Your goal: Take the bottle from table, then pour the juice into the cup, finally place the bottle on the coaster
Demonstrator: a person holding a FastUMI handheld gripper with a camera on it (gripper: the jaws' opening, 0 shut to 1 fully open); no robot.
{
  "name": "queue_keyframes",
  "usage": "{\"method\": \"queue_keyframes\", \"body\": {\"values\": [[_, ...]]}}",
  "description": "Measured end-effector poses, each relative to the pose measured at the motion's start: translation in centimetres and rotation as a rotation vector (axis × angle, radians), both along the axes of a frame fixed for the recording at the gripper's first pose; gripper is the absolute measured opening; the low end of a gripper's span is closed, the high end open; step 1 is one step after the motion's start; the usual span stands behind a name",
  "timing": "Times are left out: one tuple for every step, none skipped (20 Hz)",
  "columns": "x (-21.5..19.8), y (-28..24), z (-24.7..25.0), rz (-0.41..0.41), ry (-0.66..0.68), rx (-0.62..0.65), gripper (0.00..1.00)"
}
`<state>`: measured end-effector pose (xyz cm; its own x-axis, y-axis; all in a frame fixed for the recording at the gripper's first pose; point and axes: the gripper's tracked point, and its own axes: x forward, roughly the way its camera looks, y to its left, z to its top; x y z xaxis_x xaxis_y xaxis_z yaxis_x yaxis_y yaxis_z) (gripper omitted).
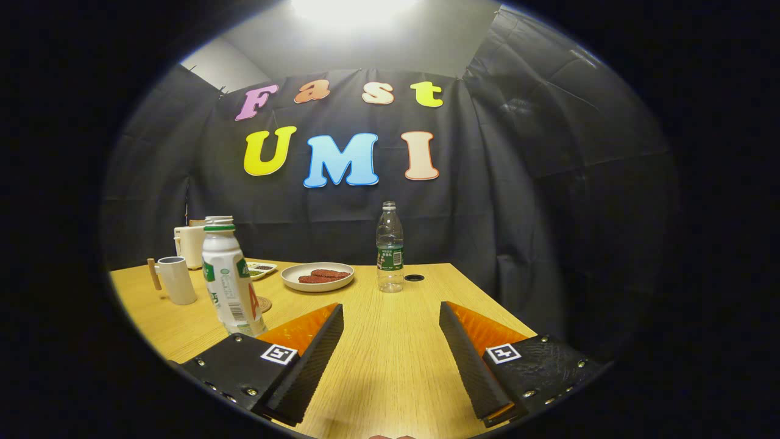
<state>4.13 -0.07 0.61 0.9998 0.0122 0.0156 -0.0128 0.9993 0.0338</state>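
A white bottle (228, 277) with a green label and a green neck ring stands upright on the wooden table (390, 366), just beyond and outside my left finger. A round brown coaster (264, 303) peeks out from behind the bottle's base. Further left stands a white cup (177, 279) with a wooden handle. My gripper (390, 308) is open and low over the table, with only bare wood between its fingers. The bottle is off to the left of the gap and not touched.
A white plate (317, 276) with red-brown food lies ahead of the left finger. A clear water bottle (390, 248) stands upright beyond the gap, a black hole (414, 277) in the table beside it. A small dish (261, 268) and a cream container (190, 245) sit at the back left.
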Motion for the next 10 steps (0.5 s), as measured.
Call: {"method": "queue_keyframes", "body": {"values": [[1.0,0.0,0.4,0.003,-0.007,0.009,0.97],[1.9,0.0,0.9,0.000,-0.014,0.010,0.97],[3.0,-0.1,1.5,-0.007,-0.024,0.002,0.97],[3.6,0.3,2.2,0.003,-0.028,-0.005,0.97],[4.2,0.9,3.1,0.011,-0.042,-0.011,0.97],[4.3,1.3,3.8,0.017,-0.050,-0.015,0.98],[4.2,1.8,4.3,0.020,-0.050,-0.016,0.98],[3.7,2.5,4.3,0.027,-0.039,-0.019,0.97],[3.1,3.1,4.4,0.034,-0.027,-0.013,0.97],[2.1,3.9,4.5,0.042,-0.015,-0.001,0.97]]}}
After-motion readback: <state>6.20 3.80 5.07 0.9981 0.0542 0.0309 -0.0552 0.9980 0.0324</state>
